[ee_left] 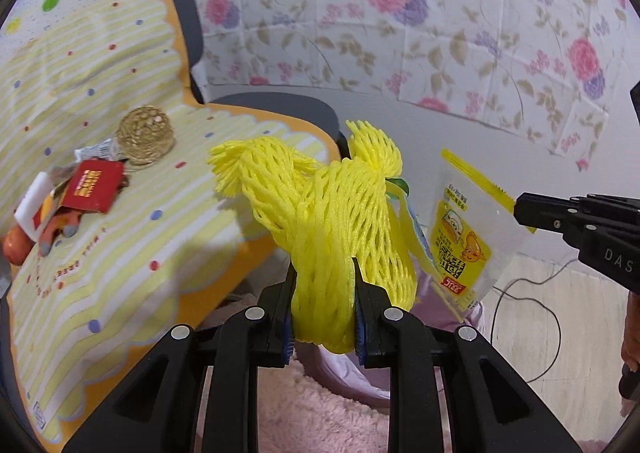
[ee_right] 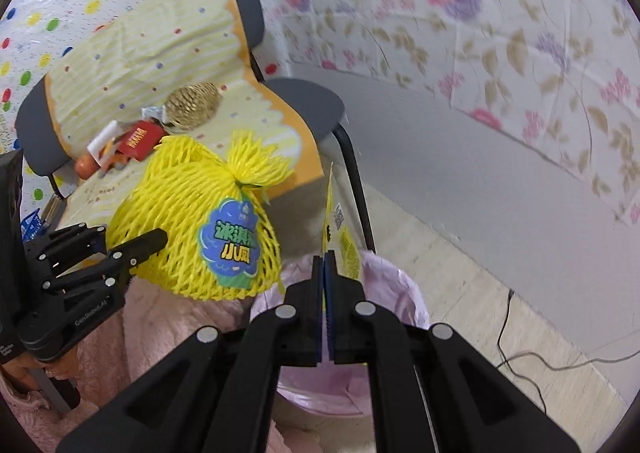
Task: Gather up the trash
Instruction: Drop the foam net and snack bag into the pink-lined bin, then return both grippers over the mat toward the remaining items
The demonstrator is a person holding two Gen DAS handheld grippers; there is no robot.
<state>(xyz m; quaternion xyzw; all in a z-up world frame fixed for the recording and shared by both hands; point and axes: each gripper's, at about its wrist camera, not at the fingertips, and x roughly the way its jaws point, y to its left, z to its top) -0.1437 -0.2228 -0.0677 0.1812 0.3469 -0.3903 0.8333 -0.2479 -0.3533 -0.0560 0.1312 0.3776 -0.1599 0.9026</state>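
My left gripper [ee_left: 323,285] is shut on a yellow foam fruit net [ee_left: 320,209] and holds it up in the air. The net also shows in the right wrist view [ee_right: 192,229], with a blue-green label, held by the left gripper [ee_right: 156,243]. My right gripper [ee_right: 325,265] is shut on a yellow and white snack wrapper [ee_right: 340,237], seen edge-on above a bin with a pink liner [ee_right: 404,289]. In the left wrist view the right gripper [ee_left: 520,209] pinches the wrapper [ee_left: 464,241] by its top edge.
A chair with a yellow striped cloth [ee_left: 120,213] holds more trash: a red packet [ee_left: 94,185], a woven ball [ee_left: 146,135], an orange fruit [ee_left: 14,245]. A pink fuzzy rug [ee_left: 320,413] lies below. A black cable [ee_right: 516,349] runs on the floor.
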